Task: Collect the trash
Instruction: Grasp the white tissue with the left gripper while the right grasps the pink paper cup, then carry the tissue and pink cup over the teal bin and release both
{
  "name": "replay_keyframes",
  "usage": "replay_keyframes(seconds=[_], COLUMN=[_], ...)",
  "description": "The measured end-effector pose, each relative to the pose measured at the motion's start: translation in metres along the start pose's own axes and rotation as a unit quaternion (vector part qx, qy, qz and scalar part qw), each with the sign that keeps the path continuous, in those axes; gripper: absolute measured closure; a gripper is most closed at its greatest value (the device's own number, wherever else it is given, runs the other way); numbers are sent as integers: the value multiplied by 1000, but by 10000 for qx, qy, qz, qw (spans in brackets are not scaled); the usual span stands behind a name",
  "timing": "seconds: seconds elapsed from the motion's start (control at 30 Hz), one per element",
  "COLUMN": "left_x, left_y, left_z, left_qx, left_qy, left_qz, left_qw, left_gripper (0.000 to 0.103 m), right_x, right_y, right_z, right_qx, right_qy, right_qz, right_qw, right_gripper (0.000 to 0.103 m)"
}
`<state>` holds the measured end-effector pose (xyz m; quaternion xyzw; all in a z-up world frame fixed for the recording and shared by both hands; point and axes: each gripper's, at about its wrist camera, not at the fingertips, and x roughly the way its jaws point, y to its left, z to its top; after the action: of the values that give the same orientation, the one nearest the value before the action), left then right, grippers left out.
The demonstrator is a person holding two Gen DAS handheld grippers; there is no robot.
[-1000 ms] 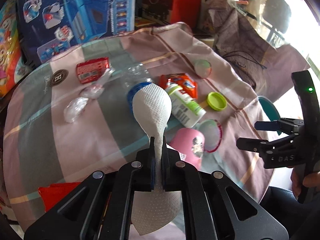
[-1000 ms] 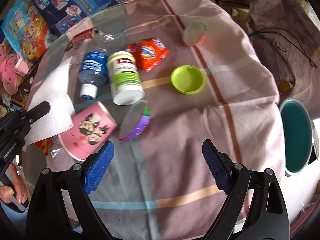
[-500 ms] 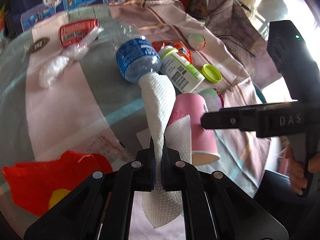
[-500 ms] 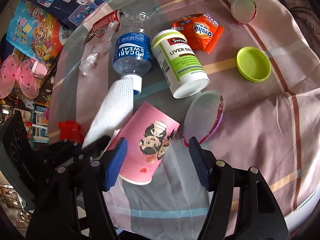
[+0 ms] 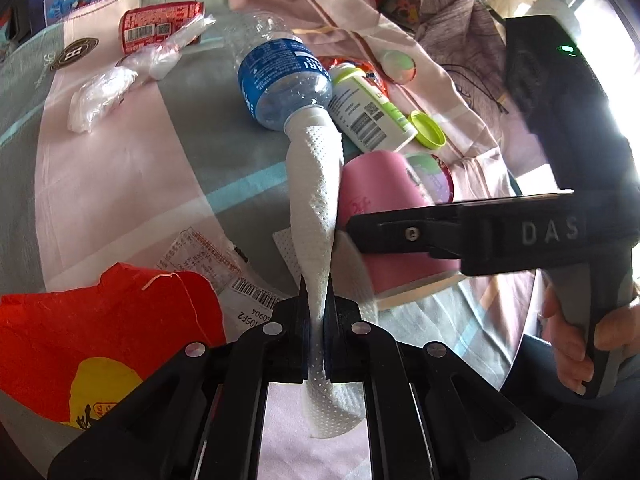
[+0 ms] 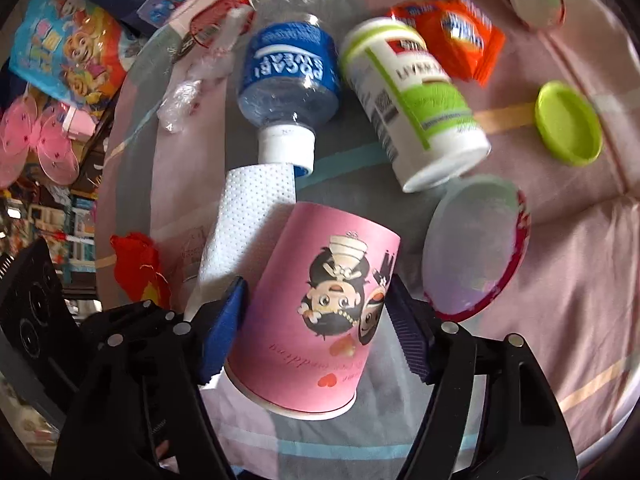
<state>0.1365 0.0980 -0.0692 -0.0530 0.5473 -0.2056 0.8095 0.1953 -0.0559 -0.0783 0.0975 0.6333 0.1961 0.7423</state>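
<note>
Table: a round table under a striped pink, grey and teal cloth (image 6: 560, 288) carries all the litter.
Left gripper: the black left gripper (image 5: 318, 316) has its jaws pressed together on a white dotted paper towel (image 5: 316, 200), which rises from between the pads and droops out again behind them.
Right gripper: the black right gripper with blue pads (image 6: 316, 316) stands with its jaws spread either side of a pink paper cup printed with cartoon children (image 6: 316, 304); the pads sit right beside the cup's walls, and whether they press it cannot be told.
Cup: it lies on its side near the table's near edge, rim toward the right wrist camera, just beside the paper towel.
Bottle: a clear plastic bottle with a blue label (image 6: 288, 76) lies on its side, its white neck at the far end of the paper towel.
Jar: a white supplement jar with a green band (image 6: 416, 100) lies just beside the bottle, open mouth toward the cup.
Red paper: a torn red and yellow paper (image 5: 100, 344) lies at the left, over a printed receipt (image 5: 208, 264).
Lids: a round foil lid with a red rim (image 6: 476, 244) leans beside the cup; a lime green cap (image 6: 568, 124) sits near the jar.
Wrappers: an orange sachet (image 6: 460, 36) lies behind the jar; crumpled clear plastic (image 5: 104, 92) lies well left of the bottle.
</note>
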Motion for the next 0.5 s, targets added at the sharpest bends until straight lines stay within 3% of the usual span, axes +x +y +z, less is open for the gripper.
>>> replay_keyframes(seconds=[0.23,0.5], left_x=[-30,-61], left_y=[2,-36], left_z=[12,43], left_qx=[-260,-89], left_qy=[-494,-1029], left_qz=[73,19], left_qw=[9984,9947], left_gripper=[98,98], right_x=[-51,-102], right_y=[-21,-70], right_z=[2,0], right_qx=[152,532], right_qy=[-671,-1284], right_qz=[20,124], right_qw=[9976,9902], right_gripper=[41,41])
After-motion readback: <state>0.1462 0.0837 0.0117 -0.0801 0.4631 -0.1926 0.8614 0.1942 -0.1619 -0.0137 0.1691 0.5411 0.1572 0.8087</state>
